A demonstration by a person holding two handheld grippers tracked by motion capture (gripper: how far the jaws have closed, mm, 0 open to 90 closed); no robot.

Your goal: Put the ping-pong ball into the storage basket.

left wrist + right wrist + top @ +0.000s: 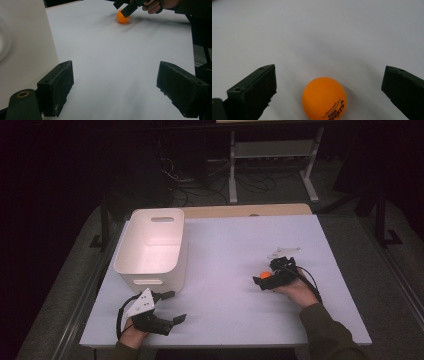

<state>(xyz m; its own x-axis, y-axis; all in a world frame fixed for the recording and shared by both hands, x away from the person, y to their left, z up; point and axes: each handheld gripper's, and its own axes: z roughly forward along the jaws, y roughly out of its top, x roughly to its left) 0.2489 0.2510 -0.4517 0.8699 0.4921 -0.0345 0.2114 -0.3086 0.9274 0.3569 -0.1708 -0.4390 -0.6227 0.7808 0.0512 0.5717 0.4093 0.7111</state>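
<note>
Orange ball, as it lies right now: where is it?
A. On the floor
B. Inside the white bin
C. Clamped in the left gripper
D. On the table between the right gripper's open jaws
D: the orange ball rests on the table with a gap to each jaw of the right gripper.

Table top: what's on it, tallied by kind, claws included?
Orange ball: 1
White bin: 1
Hand-held claws: 2, left claw and right claw, both open
Total: 4
</note>
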